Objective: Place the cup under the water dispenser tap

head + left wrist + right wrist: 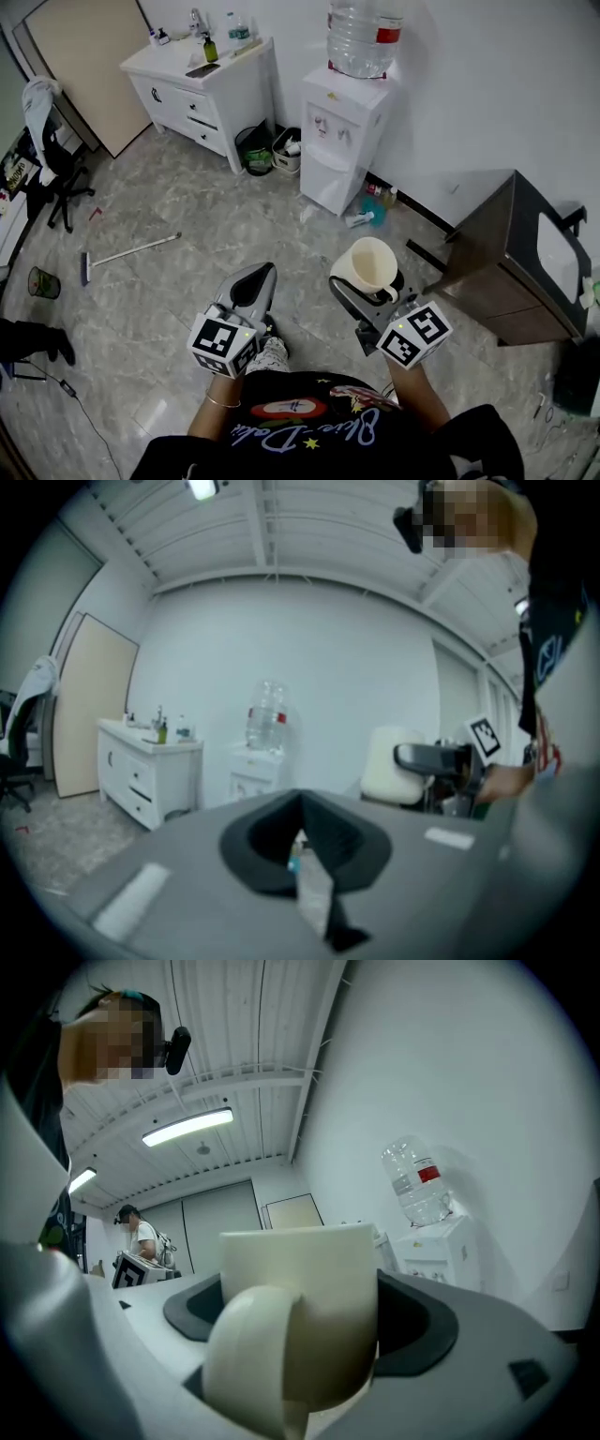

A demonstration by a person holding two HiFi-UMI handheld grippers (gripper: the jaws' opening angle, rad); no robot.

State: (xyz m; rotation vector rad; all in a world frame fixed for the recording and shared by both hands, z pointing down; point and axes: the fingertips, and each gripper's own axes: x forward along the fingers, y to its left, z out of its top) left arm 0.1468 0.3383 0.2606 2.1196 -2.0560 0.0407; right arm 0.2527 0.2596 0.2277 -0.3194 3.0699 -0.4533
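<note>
Right gripper view: R tongs (302,1335) clamp cup (314,1269); L tongs (302,844) pinched together, empty. Keep cup upright & level approaching dispenser tap (322,124).

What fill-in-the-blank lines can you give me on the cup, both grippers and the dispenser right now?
The right gripper is shut on the cup, whose mouth faces ____.
The left gripper has its fingers together and holds ____.
On top of the water dispenser stands an upturned clear ____.
Missing words: up; nothing; bottle.
</note>
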